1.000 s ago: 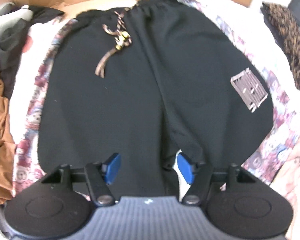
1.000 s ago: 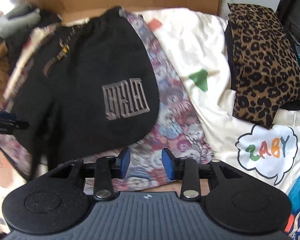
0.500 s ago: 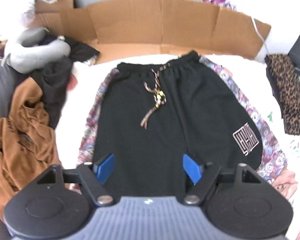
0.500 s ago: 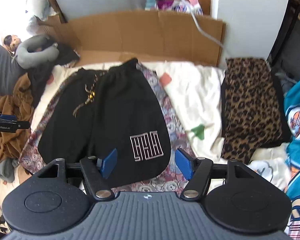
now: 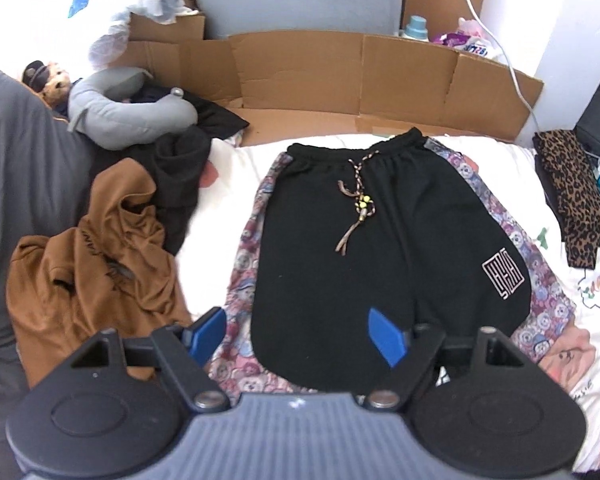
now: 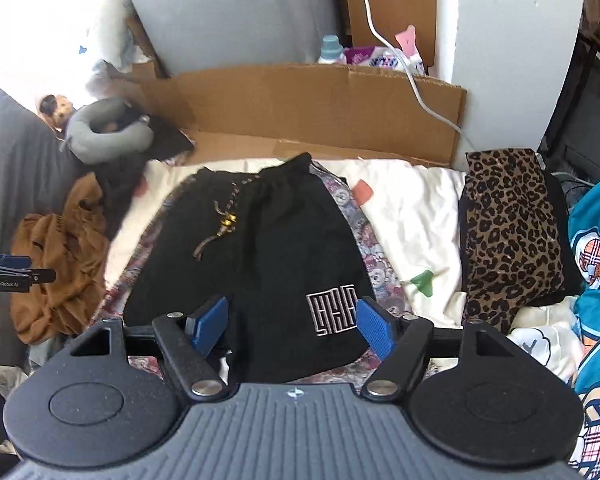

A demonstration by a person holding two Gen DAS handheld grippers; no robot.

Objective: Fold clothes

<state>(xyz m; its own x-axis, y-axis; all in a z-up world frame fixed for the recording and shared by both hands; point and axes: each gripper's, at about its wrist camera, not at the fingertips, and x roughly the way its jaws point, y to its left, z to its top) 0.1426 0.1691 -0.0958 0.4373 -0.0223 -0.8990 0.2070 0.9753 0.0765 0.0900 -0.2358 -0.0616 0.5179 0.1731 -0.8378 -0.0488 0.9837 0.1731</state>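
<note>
Left wrist view: black shorts [image 5: 380, 248] spread flat mid-bed on a patterned cloth [image 5: 244, 264] (ready, presumably, for folding). Left gripper [image 5: 296, 330] and right gripper [image 6: 294, 320] parted wide, empty, at the near hem.

The black shorts [image 5: 384, 248] are matt, soft knit cloth with a braided cord drawstring [image 5: 356, 208]. Beneath lies a printed cotton-like sheet [image 6: 412, 216], lightly creased. The brown cardboard wall [image 5: 340, 68] looks dull and papery. The blue gripper pads [image 6: 374, 330] show ribbed, rubbery texture.
</note>
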